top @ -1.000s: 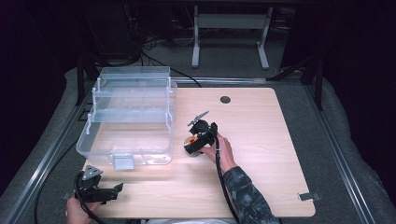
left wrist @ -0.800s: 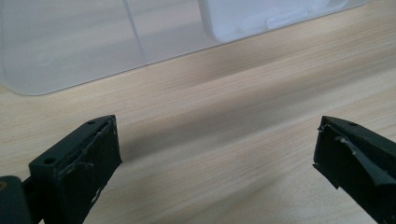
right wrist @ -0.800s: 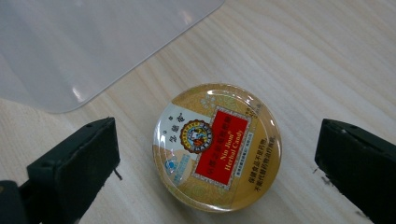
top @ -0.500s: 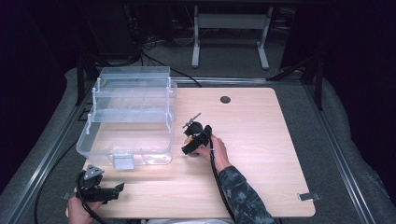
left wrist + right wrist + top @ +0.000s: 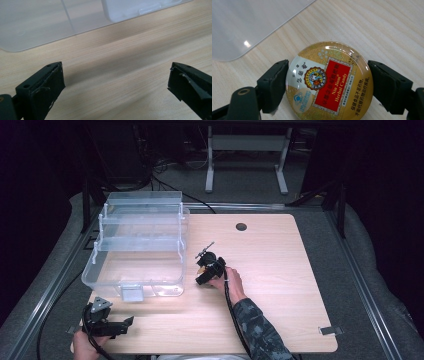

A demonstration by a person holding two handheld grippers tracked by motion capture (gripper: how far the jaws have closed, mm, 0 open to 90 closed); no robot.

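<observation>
A round gold and red candy tin (image 5: 329,82) labelled herbal candy lies flat on the wooden table (image 5: 280,270). My right gripper (image 5: 328,67) points down at it, with one black jaw against each side of the rim. Its jaws have just been closing, with the tin between them. In the high view the right gripper (image 5: 202,270) sits just right of the clear box, a hand behind it. My left gripper (image 5: 129,322) rests at the table's front left corner. Its jaws (image 5: 115,77) stand wide open over bare wood.
A large clear plastic box (image 5: 135,245) with stepped tiers and a front latch takes up the table's left half. Its corner shows in the right gripper view (image 5: 242,25) and its front wall in the left gripper view (image 5: 37,25). A cable hole (image 5: 241,226) lies at the back.
My right gripper has sunk a little toward the table beside the box. The left gripper has kept still.
</observation>
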